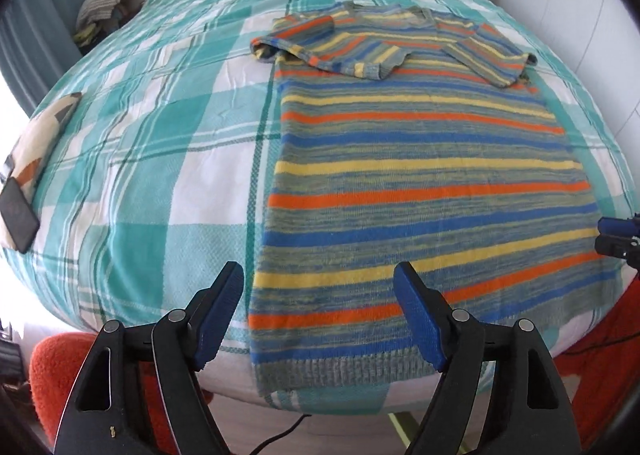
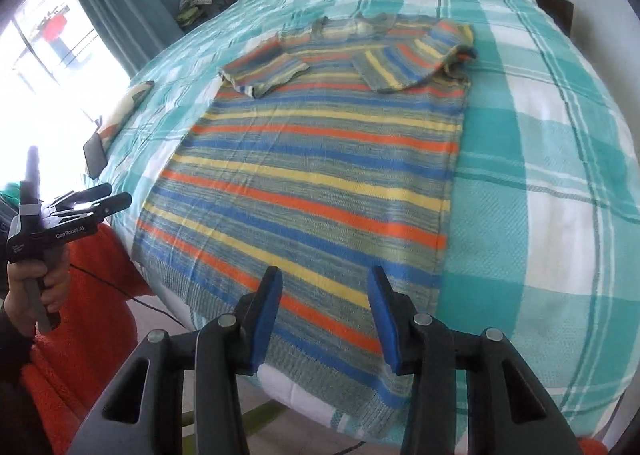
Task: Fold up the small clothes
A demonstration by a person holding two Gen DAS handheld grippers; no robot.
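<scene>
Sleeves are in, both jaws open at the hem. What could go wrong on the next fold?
1. The striped sweater has its hem hanging over the bed edge; a pinch there may drag it off.
2. The folded-in sleeves lie loose and could flop open when lifted.
3. The left gripper sits at the hem's left corner, the right gripper mid-hem: uneven grips may skew the fold.

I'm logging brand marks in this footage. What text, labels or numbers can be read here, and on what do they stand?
"GenRobot.AI": white lettering on the black body of the left gripper, seen from the right wrist view.
A small white mark left of that lettering: too small to read.
Striped sweater, plaid bedspread, dark phone: no readable text.
</scene>
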